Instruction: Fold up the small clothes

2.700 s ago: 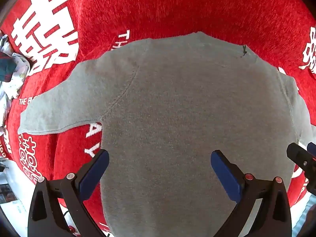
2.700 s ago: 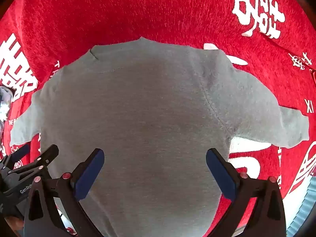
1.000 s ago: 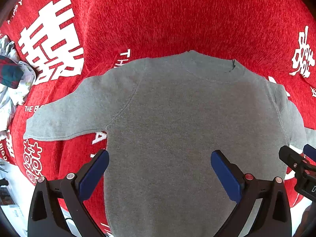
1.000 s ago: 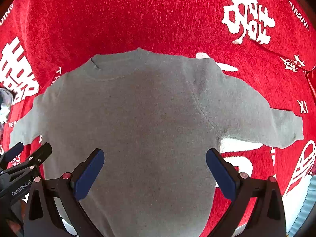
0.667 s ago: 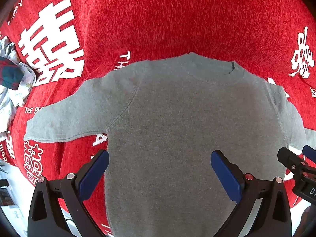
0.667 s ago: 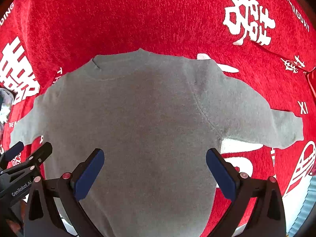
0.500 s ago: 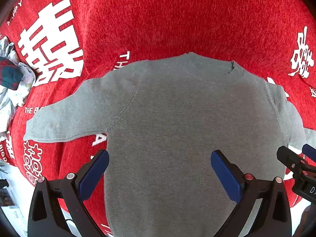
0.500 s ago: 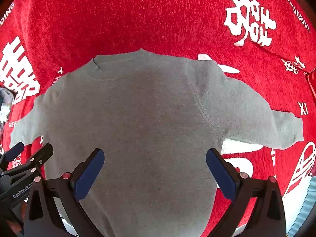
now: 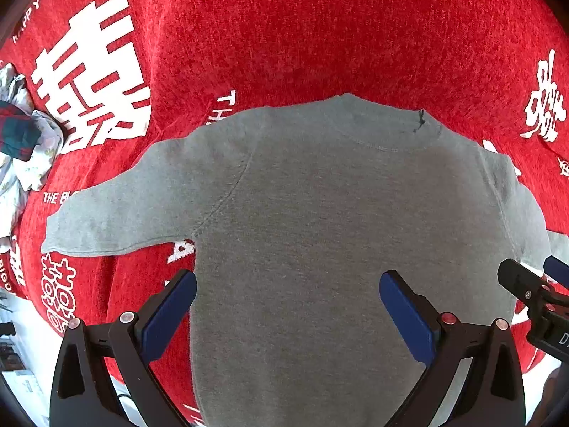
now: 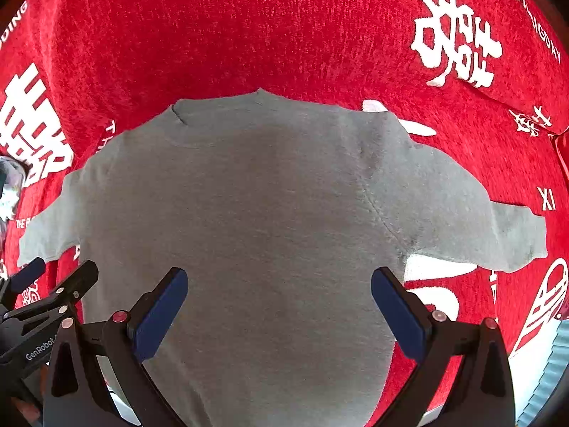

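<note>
A small grey long-sleeved sweatshirt [image 9: 320, 220] lies flat on a red cloth, collar away from me and both sleeves spread out. It also shows in the right wrist view [image 10: 256, 213]. My left gripper [image 9: 287, 299] is open and empty above the lower body of the shirt, near its left edge. My right gripper [image 10: 279, 297] is open and empty above the lower body, near its right edge. Each gripper appears at the edge of the other's view.
The red cloth [image 9: 320, 35] with white characters covers the table on all sides of the shirt. A heap of other clothes [image 9: 21, 149] lies at the far left. The table's front edge is near the bottom of both views.
Both grippers have drawn back from the shirt since 2.7 s ago, so it looks smaller. In the last second almost nothing has moved.
</note>
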The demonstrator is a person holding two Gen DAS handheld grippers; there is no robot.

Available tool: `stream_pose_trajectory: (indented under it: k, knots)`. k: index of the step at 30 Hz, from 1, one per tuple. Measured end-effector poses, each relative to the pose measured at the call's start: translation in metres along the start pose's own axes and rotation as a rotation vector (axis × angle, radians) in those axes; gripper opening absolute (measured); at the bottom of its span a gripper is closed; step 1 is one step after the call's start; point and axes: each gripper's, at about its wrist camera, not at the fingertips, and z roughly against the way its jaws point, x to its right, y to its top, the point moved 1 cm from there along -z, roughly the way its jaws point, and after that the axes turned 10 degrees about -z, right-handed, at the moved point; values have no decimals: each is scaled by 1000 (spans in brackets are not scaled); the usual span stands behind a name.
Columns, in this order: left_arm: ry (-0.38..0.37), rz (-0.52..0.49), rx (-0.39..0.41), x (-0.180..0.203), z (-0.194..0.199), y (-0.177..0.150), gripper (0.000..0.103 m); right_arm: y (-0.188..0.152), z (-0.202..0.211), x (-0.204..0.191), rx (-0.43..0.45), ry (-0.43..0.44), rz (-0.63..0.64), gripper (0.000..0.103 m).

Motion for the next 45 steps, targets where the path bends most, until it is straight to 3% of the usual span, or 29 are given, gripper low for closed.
stream_pose_trajectory:
  k: [15, 26, 33, 37, 41, 44, 45]
  knots:
    - [-20, 13, -9, -10, -6, -4, 103, 0, -2, -10, -8, 0, 12, 103]
    - [-65, 71, -7, -40, -15, -12, 103, -7, -1, -54, -21, 93, 86, 103]
    - [-85, 194, 3, -109, -39, -43, 103, -22, -15, -100, -60, 114, 168, 103]
    - [-84, 328, 17, -172, -64, -67, 103, -31, -23, -118, -78, 127, 196, 103]
    - [-172, 464, 25, -223, -103, -83, 103, -40, -34, -134, -101, 115, 224, 103]
    - [-268, 528, 38, -242, -126, -83, 103, -43, -38, -142, -106, 101, 239, 103]
    - [-269, 538, 64, -248, -130, -80, 103, -44, -39, -144, -107, 99, 243, 103]
